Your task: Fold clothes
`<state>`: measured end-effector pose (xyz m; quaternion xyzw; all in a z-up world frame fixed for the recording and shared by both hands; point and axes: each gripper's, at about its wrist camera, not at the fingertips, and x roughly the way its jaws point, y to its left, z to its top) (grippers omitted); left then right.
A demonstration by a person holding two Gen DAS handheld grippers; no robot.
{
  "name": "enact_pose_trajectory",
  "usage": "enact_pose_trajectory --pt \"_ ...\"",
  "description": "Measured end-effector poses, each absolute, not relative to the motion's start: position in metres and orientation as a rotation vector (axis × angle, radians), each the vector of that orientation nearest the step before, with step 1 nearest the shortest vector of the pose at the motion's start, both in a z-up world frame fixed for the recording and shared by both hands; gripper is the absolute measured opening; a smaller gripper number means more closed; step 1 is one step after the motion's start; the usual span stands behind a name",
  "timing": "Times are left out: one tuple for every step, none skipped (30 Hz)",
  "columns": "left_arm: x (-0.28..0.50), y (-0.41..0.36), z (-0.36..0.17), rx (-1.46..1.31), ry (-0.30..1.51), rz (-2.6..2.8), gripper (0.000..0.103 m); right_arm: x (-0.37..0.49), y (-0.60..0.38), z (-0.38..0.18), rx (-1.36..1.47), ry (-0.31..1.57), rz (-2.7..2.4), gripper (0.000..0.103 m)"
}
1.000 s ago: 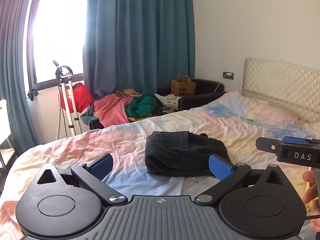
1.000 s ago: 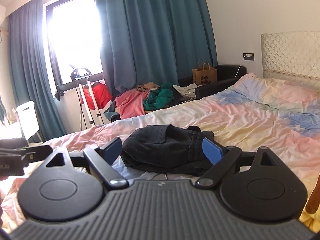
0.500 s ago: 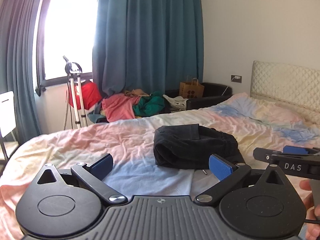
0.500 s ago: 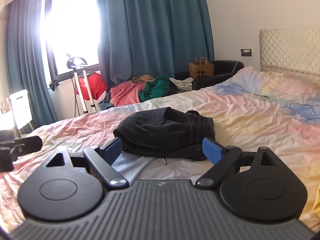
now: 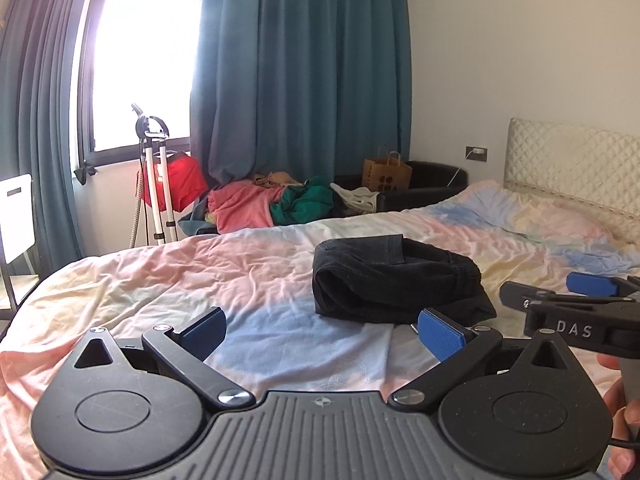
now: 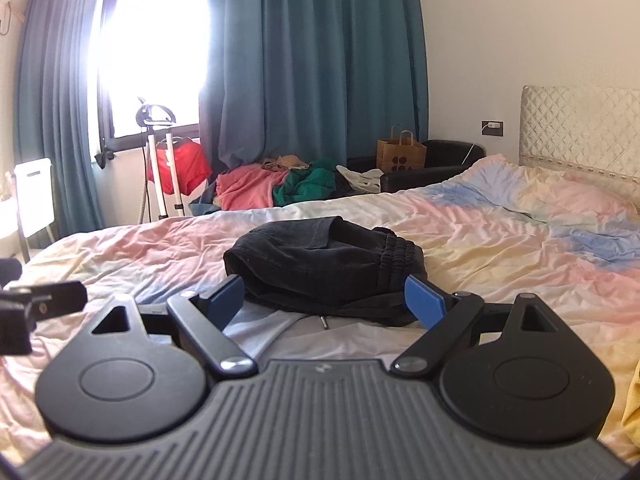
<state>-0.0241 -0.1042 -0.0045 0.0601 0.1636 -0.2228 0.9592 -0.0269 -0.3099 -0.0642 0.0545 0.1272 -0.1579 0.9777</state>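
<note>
A folded black garment (image 5: 394,278) lies on the pastel bedspread (image 5: 160,276); it also shows in the right wrist view (image 6: 328,266). A pale grey-white garment (image 5: 320,354) lies flat in front of it, partly under it, also seen in the right wrist view (image 6: 264,330). My left gripper (image 5: 322,334) is open and empty, held above the pale garment, left of the black one. My right gripper (image 6: 332,300) is open and empty, just short of the black garment. The right gripper also appears at the right edge of the left wrist view (image 5: 576,300).
A pile of pink, green and white clothes (image 5: 280,204) lies on a black sofa (image 5: 432,184) beyond the bed, with a paper bag (image 5: 386,174). A tripod stand (image 5: 154,176) and red item stand by the window. A quilted headboard (image 5: 576,168) is at right.
Both grippers drew back and lowered slightly, so the black garment sits farther ahead and the pale garment shows more in front. Both stayed open.
</note>
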Motion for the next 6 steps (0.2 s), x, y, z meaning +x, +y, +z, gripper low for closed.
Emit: enact_pose_trajectory --pt "-0.0247 -0.1040 -0.0041 0.121 0.327 -0.454 0.103 -0.0271 -0.3090 -0.0642 0.109 0.253 -0.310 0.089" --pt "-0.0243 -0.1043 -0.0032 0.120 0.325 -0.452 0.103 -0.0272 -0.3083 -0.0642 0.108 0.250 -0.306 0.089" --pt "-0.0242 -0.1045 -0.0028 0.119 0.322 -0.449 0.103 -0.0269 -0.3081 -0.0641 0.109 0.251 -0.304 0.089" --pt "-0.0242 -0.1044 -0.0027 0.120 0.319 -0.447 0.103 -0.0263 -0.3080 -0.0641 0.111 0.253 -0.303 0.089" --pt "-0.0243 -0.1044 -0.0025 0.121 0.316 -0.445 0.103 -0.0256 -0.3083 -0.0641 0.115 0.258 -0.302 0.089" --pt "-0.0244 -0.1042 -0.0029 0.122 0.317 -0.450 0.103 -0.0255 -0.3088 -0.0641 0.119 0.260 -0.301 0.089"
